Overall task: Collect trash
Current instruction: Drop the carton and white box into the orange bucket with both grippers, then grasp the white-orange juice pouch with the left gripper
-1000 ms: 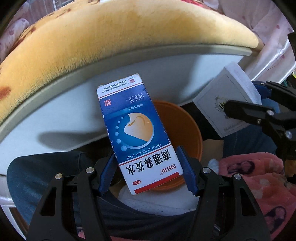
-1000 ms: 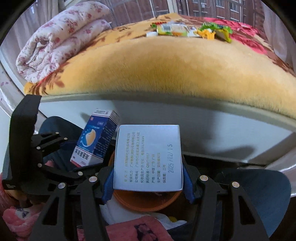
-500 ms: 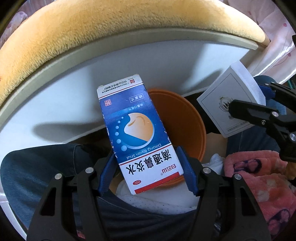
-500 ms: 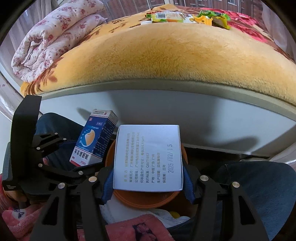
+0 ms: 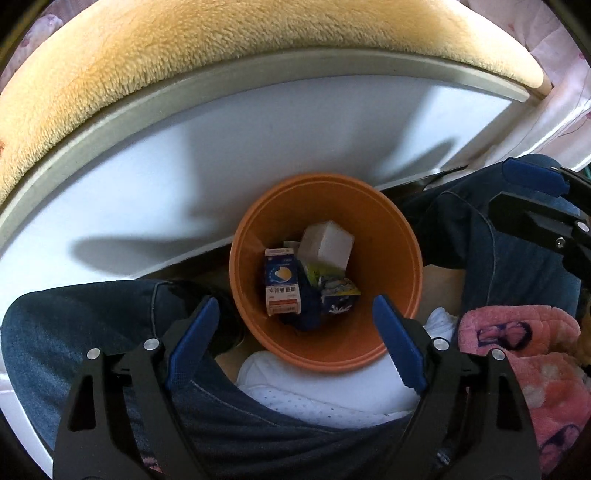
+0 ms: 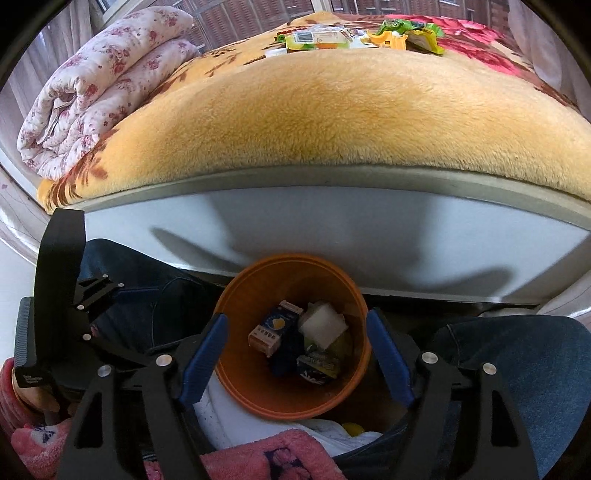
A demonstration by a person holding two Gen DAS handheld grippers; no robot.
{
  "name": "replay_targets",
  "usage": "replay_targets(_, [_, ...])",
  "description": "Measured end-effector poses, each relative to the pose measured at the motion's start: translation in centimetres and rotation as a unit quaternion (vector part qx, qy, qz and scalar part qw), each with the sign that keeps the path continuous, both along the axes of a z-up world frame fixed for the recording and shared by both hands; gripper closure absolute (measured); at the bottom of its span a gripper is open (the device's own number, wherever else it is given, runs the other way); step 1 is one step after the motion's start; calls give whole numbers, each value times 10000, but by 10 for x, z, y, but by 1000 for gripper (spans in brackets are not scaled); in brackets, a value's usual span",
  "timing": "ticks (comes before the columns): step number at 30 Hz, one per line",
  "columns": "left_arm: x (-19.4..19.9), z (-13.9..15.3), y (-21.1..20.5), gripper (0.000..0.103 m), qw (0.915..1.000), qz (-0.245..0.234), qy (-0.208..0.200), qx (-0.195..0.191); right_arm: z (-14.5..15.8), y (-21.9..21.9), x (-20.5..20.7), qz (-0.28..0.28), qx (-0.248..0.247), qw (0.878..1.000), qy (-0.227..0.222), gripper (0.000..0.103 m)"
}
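Note:
An orange bin (image 5: pixel 388 236) stands on the floor by the bed, between the person's legs. Inside lie a blue medicine box (image 5: pixel 280 282), a white box (image 5: pixel 327 243) and other wrappers. My left gripper (image 5: pixel 295 339) is open and empty above the bin's near rim. The bin also shows in the right wrist view (image 6: pixel 243 373), with the blue box (image 6: pixel 271 330) and white box (image 6: pixel 323 326) inside. My right gripper (image 6: pixel 297 354) is open and empty above it. More wrappers (image 6: pixel 354 35) lie on the bed's far side.
A yellow plush blanket (image 6: pixel 332 110) covers the bed; its white side panel (image 5: pixel 184 177) rises behind the bin. A folded floral quilt (image 6: pixel 99 81) lies at the left. The person's jeans-clad legs (image 5: pixel 92 332), white shoe (image 5: pixel 325 391) and pink sleeves (image 5: pixel 535 362) crowd around the bin.
Both grippers have opened. The blue box dropped from the left and the white box from the right; both now lie in the orange bin. Both cameras have tilted down over it.

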State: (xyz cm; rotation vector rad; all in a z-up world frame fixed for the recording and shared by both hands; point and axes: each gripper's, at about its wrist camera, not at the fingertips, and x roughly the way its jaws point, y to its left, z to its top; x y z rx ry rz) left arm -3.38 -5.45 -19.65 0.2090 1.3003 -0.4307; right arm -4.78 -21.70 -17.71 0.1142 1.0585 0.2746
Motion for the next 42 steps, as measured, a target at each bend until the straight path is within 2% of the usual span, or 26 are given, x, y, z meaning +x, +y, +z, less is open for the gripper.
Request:
replay_targets(17, [-4, 13, -4, 20, 9997, -88, -237, 14, 9, -5, -2, -56, 42, 9999, -124, 27])
replay_targets(21, [0, 44, 2, 20, 9979, -118, -577, -281, 21, -8, -4, -72, 42, 9996, -270, 28])
replay_targets(24, [13, 78, 8, 19, 9933, -142, -1033, -503, 31, -10, -4, -81, 78, 9992, -382, 27])
replay_targets(26, [28, 99, 8, 13, 9890, -119, -1393, -488, 37, -12, -4, -77, 102, 9989, -441, 27])
replay_targets(30, [72, 126, 0, 12, 9849, -124, -1648, -524, 39, -13, -3, -84, 72, 9987, -489, 26])
replay_targets(32, [99, 138, -14, 12, 9817, -427, -1802, -439, 38, -15, -3, -89, 117, 9989, -448, 26])
replay_targets(35, [139, 148, -44, 12, 9727, -1083, -2051, 27, 35, -17, -1, -123, 204, 9989, -403, 26])
replay_targets(37, [171, 153, -64, 12, 9675, -1463, -2053, 203, 33, -19, -1, -136, 287, 9988, -378, 26])
replay_targets(42, [241, 148, -97, 12, 9659, -1709, -1893, 444, 27, -21, 4, -146, 440, 9985, -300, 26])
